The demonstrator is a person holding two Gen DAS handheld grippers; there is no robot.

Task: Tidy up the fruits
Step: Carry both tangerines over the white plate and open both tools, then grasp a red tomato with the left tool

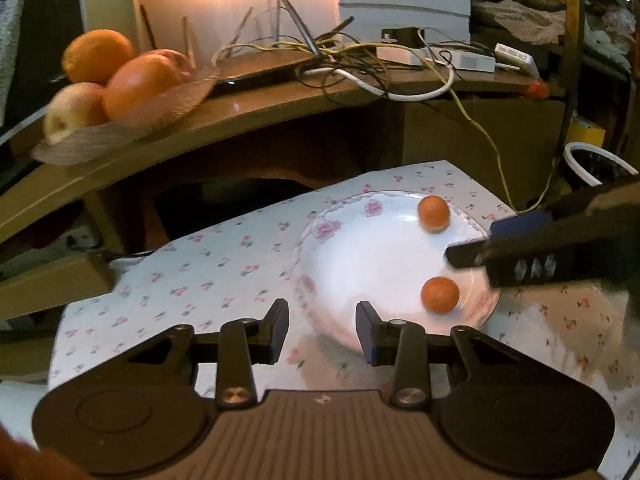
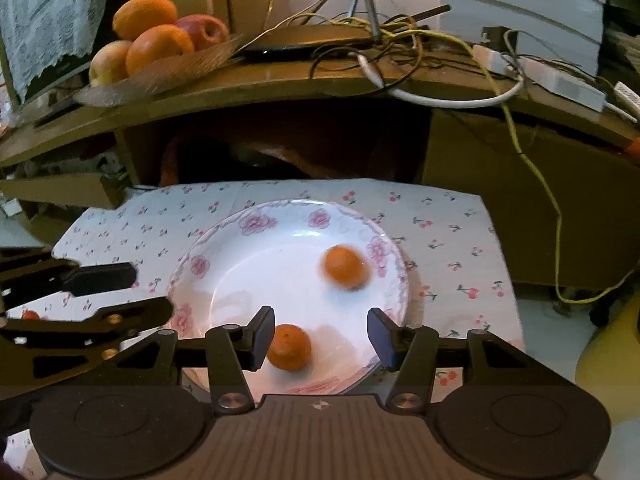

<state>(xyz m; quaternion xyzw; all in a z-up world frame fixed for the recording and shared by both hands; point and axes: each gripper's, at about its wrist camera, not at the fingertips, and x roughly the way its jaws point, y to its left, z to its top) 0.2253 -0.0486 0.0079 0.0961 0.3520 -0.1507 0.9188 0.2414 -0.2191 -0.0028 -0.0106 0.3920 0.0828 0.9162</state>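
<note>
Two small oranges lie on the white plate [image 2: 224,256] with pink flowers at its rim. The plate stands on a cloth [image 2: 448,240] printed with small cherries. The near orange [image 2: 289,347] is at the front part of the plate, and the far orange [image 2: 346,268] is nearer the right rim; it looks blurred in my right wrist view. The two are apart from each other.

My right gripper [image 2: 321,334] hangs over the front of the plate with its fingers apart and nothing between them. The near orange is just beside my left finger [image 2: 260,334] of this gripper; I cannot tell if it touches.

My left gripper [image 1: 322,330] is at the left front edge of the plate, also with fingers apart and holding nothing. In its view the plate rim passes between the fingers.

Behind the cloth there is a wooden shelf [image 2: 280,84]. On its left end stands a dish [image 2: 168,74] with big oranges and apples. A tangle of cables [image 2: 400,36] lies on the shelf more to the right.
</note>
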